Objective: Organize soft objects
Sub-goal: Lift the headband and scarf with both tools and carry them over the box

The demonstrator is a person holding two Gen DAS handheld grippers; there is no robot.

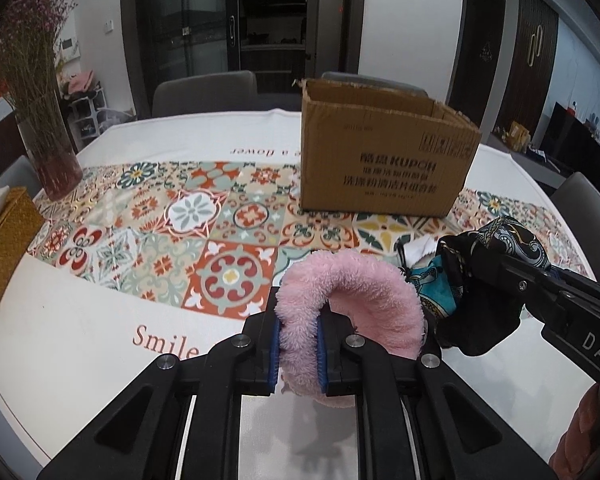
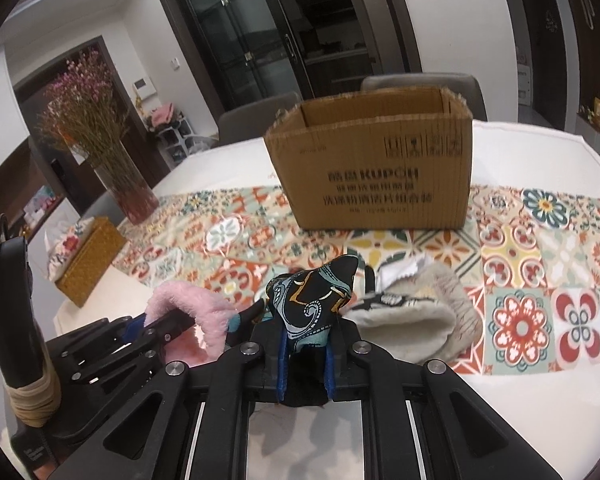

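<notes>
We carry step: left claw (image 1: 298, 344) clamps pink fluffy band (image 1: 352, 288), right claw (image 2: 305, 354) clamps patterned scarf (image 2: 316, 296) — next, drop both into cardboard box (image 2: 380, 160), upper centre.

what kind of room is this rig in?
Most likely a home dining room: a table under a patterned tablecloth, grey chairs behind it, a vase of dried flowers, and glass cabinet doors at the back.

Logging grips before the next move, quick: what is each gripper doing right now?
Left gripper: closed on the pink fluffy cloth.
Right gripper: closed on the black patterned scarf.
</notes>
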